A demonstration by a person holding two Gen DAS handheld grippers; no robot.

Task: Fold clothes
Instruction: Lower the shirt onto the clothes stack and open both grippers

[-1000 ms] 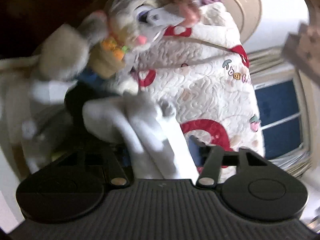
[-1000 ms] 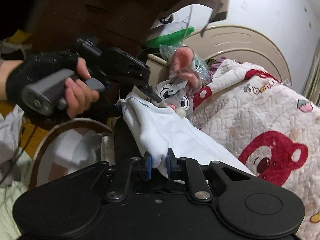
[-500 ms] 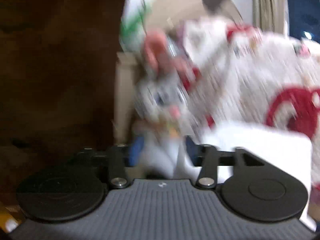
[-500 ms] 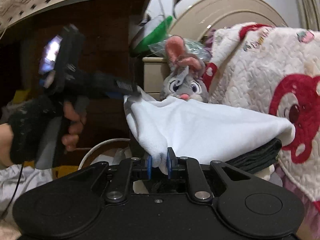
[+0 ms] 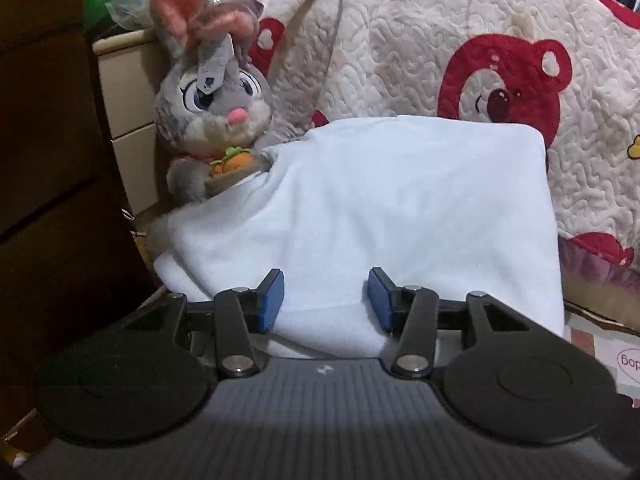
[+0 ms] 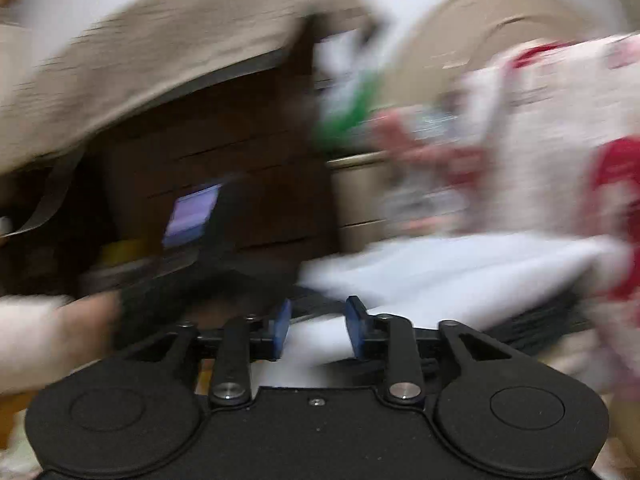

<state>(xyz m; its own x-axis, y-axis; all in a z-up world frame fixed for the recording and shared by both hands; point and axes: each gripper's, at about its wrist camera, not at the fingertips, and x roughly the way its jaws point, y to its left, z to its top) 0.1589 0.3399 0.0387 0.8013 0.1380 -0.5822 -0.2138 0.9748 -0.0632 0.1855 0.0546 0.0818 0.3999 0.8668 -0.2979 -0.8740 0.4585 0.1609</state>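
behind everything, filling the upper right of the left wrist view, a cream quilted blanket printed with red bears (image 5: 460, 40) is heaped up, and a grey plush rabbit with pink ears and a small orange carrot (image 5: 212, 108) sits at its left edge against dark wooden furniture (image 5: 52, 160). our folded white fleece garment (image 5: 384, 208) lies in the middle of that frame, a soft, matte, roughly square bundle with rounded corners, its left side rumpled against the rabbit. our left gripper (image 5: 325, 295) hangs just at the garment's near edge with its blue-padded jaws spread wide and nothing between them. the right wrist view is heavily blurred; we can still make out our right gripper (image 6: 317, 326) with its jaws apart, white cloth (image 6: 460, 276) beyond it, and a dark layer under that cloth that we cannot identify. we judge the fold on this piece to be done and the bundle set down, so the next move calls for drawing both grippers back cleanly without snagging the fleece, then reaching for another garment.
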